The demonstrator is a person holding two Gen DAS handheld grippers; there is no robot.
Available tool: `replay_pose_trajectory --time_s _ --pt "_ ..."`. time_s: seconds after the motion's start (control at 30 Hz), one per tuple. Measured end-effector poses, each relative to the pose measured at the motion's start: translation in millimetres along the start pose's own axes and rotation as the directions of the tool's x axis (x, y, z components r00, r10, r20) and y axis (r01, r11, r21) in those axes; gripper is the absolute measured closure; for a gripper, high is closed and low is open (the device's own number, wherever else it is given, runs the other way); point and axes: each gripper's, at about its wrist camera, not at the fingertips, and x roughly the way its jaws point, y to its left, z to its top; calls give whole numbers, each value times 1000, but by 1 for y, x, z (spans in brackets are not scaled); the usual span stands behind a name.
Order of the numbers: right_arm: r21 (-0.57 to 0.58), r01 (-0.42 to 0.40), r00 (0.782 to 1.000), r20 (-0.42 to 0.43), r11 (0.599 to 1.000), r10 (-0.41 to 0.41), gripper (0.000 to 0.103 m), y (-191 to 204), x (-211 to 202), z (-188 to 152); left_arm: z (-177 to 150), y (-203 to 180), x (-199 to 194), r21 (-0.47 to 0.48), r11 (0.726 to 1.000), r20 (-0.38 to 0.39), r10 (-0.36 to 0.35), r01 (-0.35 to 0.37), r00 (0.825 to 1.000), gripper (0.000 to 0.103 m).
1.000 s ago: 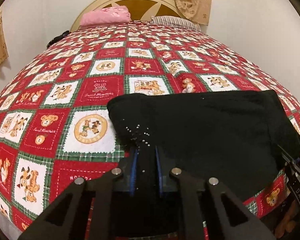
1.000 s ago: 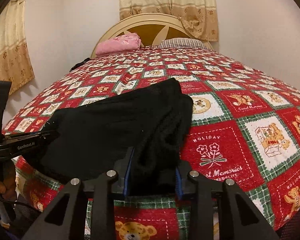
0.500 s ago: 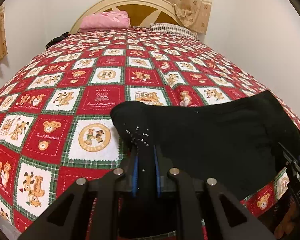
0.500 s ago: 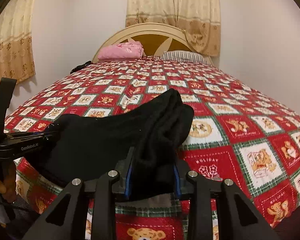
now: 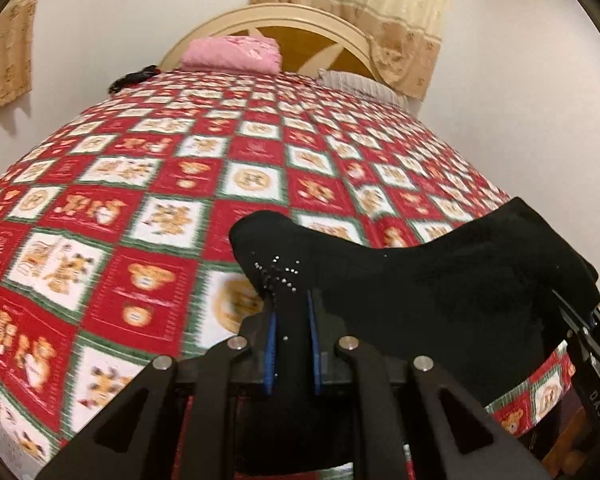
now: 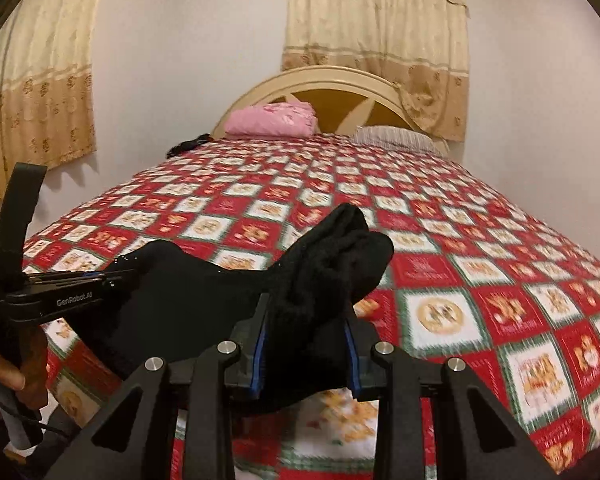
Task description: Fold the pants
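Observation:
Black pants (image 5: 440, 292) (image 6: 204, 304) hang stretched between my two grippers above the near end of the bed. My left gripper (image 5: 291, 320) is shut on a corner with small shiny studs, the cloth pinched between its blue pads. My right gripper (image 6: 305, 332) is shut on the bunched, thicker end of the pants. In the right wrist view the left gripper (image 6: 112, 278) shows from the side at the left, held by a person's hand (image 6: 4, 376). The right gripper's tip (image 5: 576, 312) shows at the right edge of the left wrist view.
A red, white and green patchwork quilt (image 5: 148, 208) (image 6: 480, 264) covers the bed. A folded pink cloth (image 6: 272, 120) and a striped pillow (image 6: 396, 136) lie by the cream headboard (image 6: 324, 80). A dark item (image 6: 188, 146) sits at the far left corner. Curtains hang behind.
Both grippers have risen, lifting the pants' near edge off the quilt. Both views have tilted up, showing more wall and curtain.

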Motion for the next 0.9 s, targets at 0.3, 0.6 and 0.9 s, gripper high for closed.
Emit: replay_pose_trajectory --time_s 0.3,0.6,0.9 --pt "-83 -231 969 66 969 237 71 81 48 56 45 94 -35 -113 978 107 189 -177 976 89" --pt "-125 -435 900 -71 892 429 71 177 162 76 53 197 -27 -204 886 91 440 -415 894 89" --pt "-139 -461 860 -315 876 402 60 187 225 39 7 232 18 -258 837 -99 474 -483 875 35"
